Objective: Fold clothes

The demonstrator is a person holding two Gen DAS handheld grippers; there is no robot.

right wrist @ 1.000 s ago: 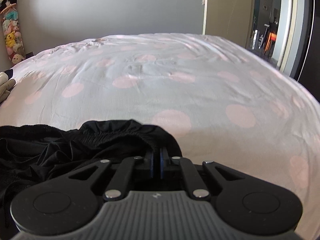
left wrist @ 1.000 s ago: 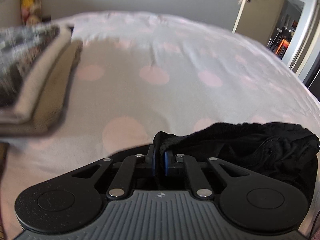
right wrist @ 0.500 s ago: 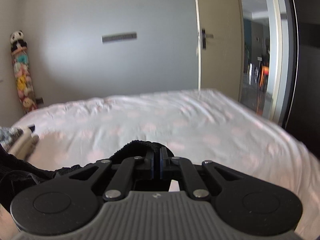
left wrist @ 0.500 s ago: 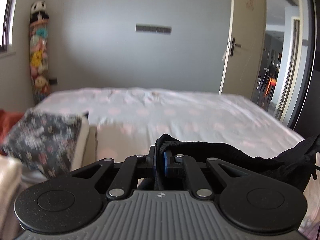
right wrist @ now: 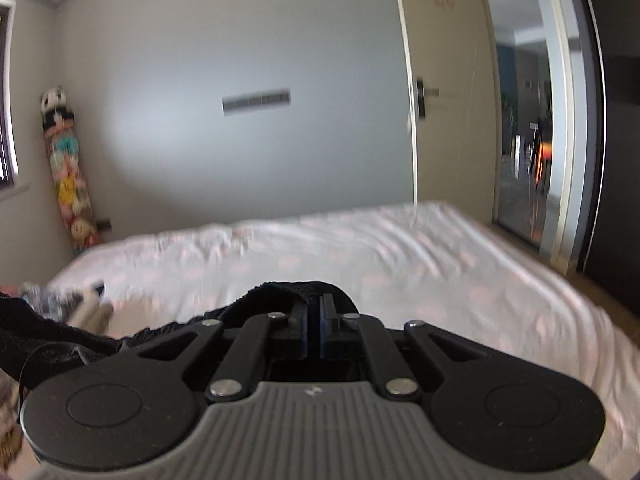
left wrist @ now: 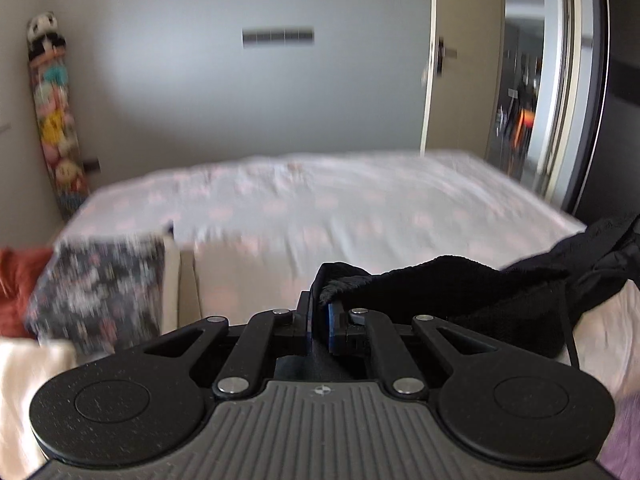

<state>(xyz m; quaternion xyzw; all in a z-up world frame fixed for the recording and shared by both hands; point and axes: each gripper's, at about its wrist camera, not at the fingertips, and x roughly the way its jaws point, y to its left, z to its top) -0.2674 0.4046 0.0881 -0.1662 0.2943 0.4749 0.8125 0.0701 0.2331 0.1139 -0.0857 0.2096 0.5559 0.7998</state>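
A black garment (left wrist: pixel 472 292) hangs between my two grippers, lifted above the bed. My left gripper (left wrist: pixel 319 312) is shut on one corner of its edge; the cloth runs off to the right. My right gripper (right wrist: pixel 315 312) is shut on the other end of the black garment (right wrist: pixel 280 294), which trails off to the left. The lower part of the garment is hidden below both views.
A bed with a white, pink-dotted sheet (left wrist: pixel 360 208) lies ahead. A stack of folded clothes (left wrist: pixel 104 288) sits at its left, also showing in the right wrist view (right wrist: pixel 80 304). A plush-toy column (right wrist: pixel 68 176) stands in the corner. An open door (right wrist: pixel 444 92) is at the right.
Both grippers have risen and tilted up with the black garment, lifting it off the bed. The views now show the wall and door instead of the sheet close up.
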